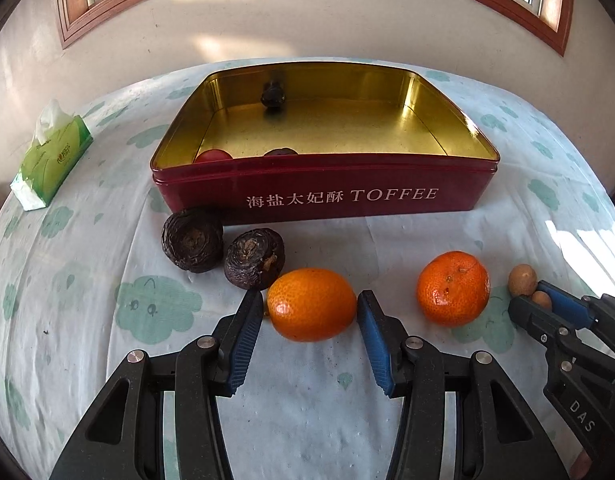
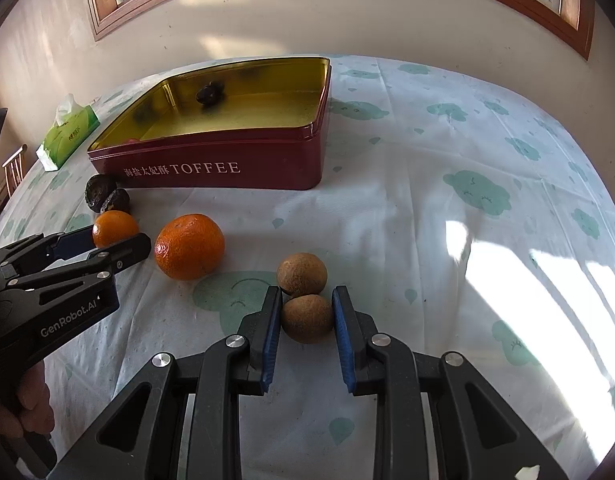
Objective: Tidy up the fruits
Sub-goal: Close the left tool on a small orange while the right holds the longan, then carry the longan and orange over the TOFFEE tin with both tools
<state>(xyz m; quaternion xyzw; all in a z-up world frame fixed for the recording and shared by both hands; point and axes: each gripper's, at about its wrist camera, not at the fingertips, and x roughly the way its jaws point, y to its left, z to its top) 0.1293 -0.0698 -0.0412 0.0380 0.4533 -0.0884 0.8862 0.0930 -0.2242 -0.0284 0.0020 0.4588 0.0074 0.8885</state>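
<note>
On the worktop (image 1: 67,360) sits the red toffee tin (image 1: 323,192); before it the left hand-held gripper (image 1: 310,312) is spread around a small orange (image 1: 311,304), the right hand-held gripper (image 2: 306,314) nearly pinching a brown longan (image 2: 307,318)

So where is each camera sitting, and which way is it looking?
Left wrist: sits on the left gripper, facing the near orange between its fingers; the right gripper shows at right.
Right wrist: sits on the right gripper, facing a small brown fruit; the left gripper and a hand show at left.
Both see the toffee tin, tissue pack and big orange.
</note>
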